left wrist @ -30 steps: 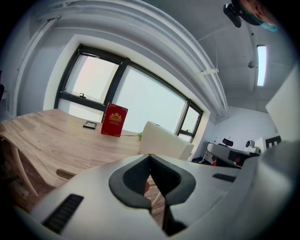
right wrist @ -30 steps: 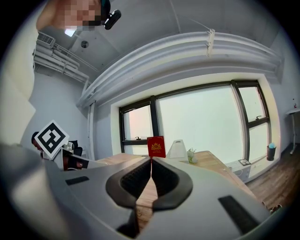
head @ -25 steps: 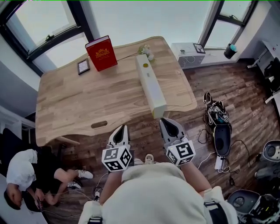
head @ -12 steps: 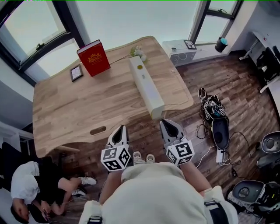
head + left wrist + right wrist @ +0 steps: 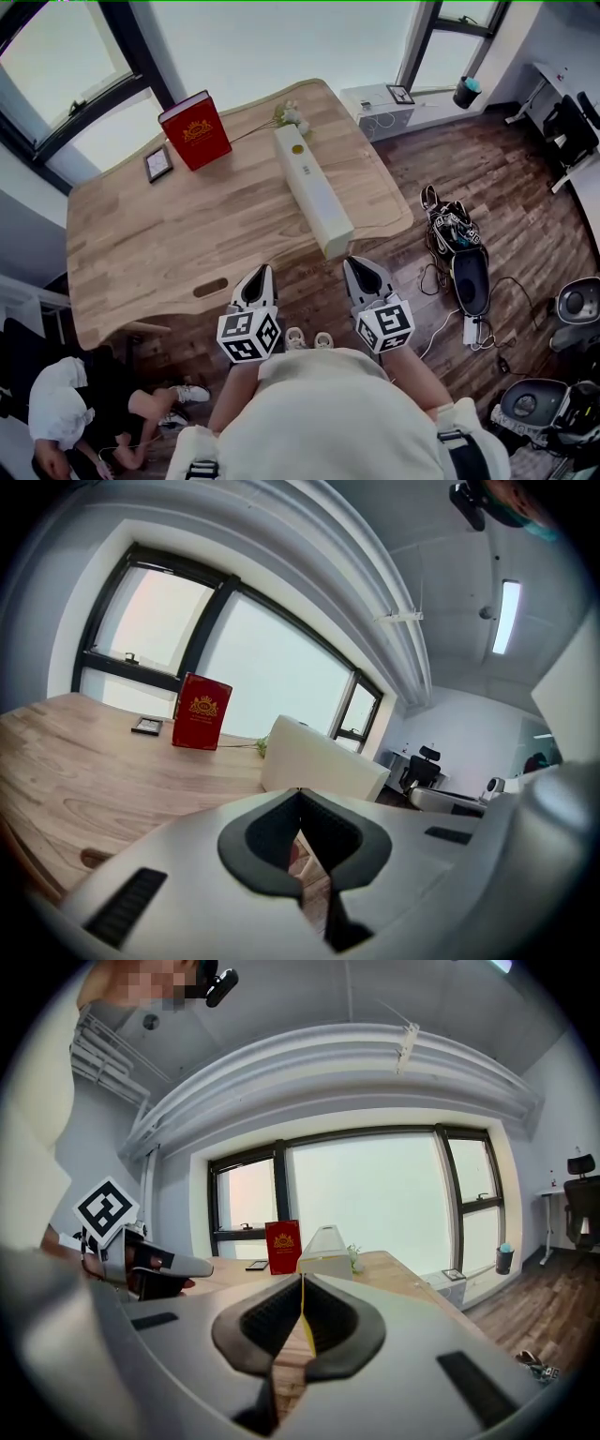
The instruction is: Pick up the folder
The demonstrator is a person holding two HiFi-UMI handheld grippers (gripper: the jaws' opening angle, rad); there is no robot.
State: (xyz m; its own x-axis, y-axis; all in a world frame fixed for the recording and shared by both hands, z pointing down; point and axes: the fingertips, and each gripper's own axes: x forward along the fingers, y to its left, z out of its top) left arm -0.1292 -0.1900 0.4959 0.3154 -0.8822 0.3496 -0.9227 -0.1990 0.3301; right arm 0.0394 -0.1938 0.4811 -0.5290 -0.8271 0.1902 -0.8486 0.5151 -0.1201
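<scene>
The red folder [image 5: 195,130] stands upright at the far left of the wooden table [image 5: 169,244]. It also shows in the left gripper view as the red folder [image 5: 202,724] and, small, in the right gripper view as the red folder [image 5: 283,1246]. My left gripper [image 5: 260,274] and right gripper [image 5: 361,264] hover side by side just short of the table's near edge, far from the folder. Both point at the table. The left gripper [image 5: 300,794] has its jaws together with nothing in them, and so does the right gripper [image 5: 302,1281].
A long white box [image 5: 312,187] lies lengthwise across the table, its near end in front of the right gripper. A small picture frame [image 5: 157,163] and a flower sprig [image 5: 289,114] lie near the folder. A person [image 5: 66,412] sits on the floor at left; a bag [image 5: 459,248] lies at right.
The head view has drifted, so the table sits a little further left in the picture. Both grippers stay shut before the body. The person on the floor has shifted.
</scene>
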